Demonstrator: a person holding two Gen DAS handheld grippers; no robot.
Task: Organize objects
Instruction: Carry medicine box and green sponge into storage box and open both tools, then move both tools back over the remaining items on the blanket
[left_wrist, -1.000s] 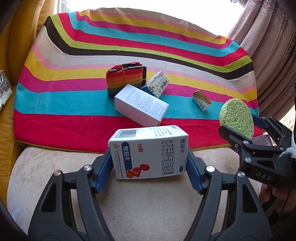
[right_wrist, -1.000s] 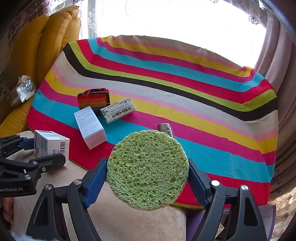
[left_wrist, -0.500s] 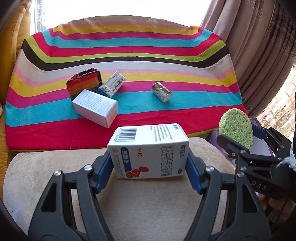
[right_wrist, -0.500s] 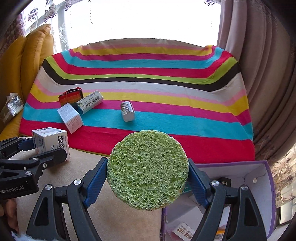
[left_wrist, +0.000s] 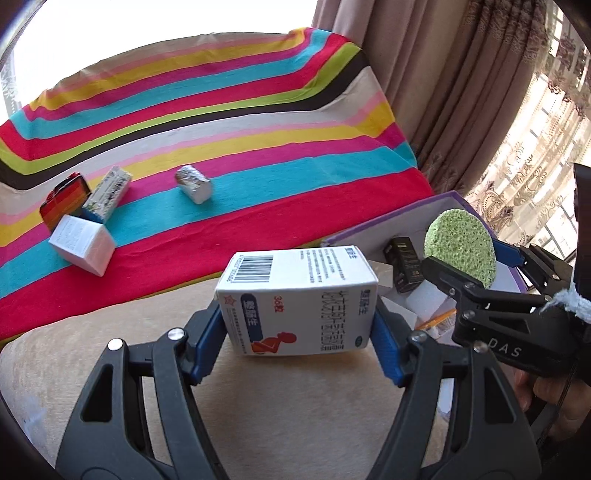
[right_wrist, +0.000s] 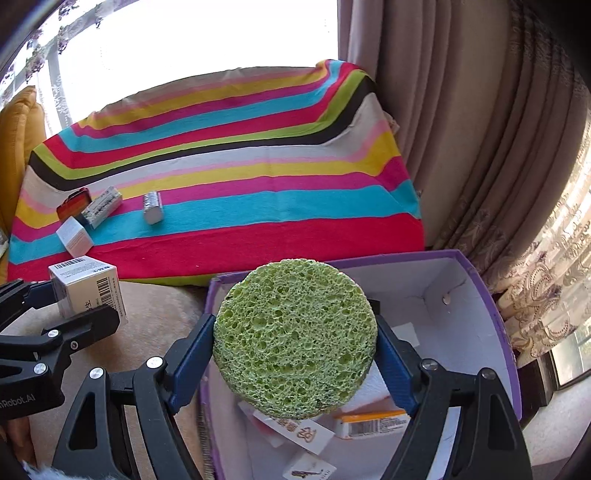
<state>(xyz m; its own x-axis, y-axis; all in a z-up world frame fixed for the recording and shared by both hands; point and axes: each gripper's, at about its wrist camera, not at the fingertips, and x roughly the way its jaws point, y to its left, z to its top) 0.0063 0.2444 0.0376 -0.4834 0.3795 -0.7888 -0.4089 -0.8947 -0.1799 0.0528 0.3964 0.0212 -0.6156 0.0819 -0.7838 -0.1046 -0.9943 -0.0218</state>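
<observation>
My left gripper (left_wrist: 299, 325) is shut on a white medicine box (left_wrist: 295, 295) with a barcode, held above the beige cushion; the box also shows in the right wrist view (right_wrist: 86, 288). My right gripper (right_wrist: 295, 339) is shut on a round green sponge (right_wrist: 295, 336), held over the open purple storage box (right_wrist: 491, 306). In the left wrist view the sponge (left_wrist: 460, 247) sits at the right, over the purple box (left_wrist: 373, 225), which holds several small packages.
On the striped blanket (left_wrist: 221, 122) lie a foil-wrapped packet (left_wrist: 194, 183), a white carton (left_wrist: 83, 243), a patterned carton (left_wrist: 107, 194) and a rainbow strap roll (left_wrist: 62, 205). Curtains (right_wrist: 480, 129) hang at the right. A yellow cushion (right_wrist: 14, 147) is at the left.
Both grippers have swung right with their loads. The purple box has come into view and the sponge is now over it; the blanket items have shifted left.
</observation>
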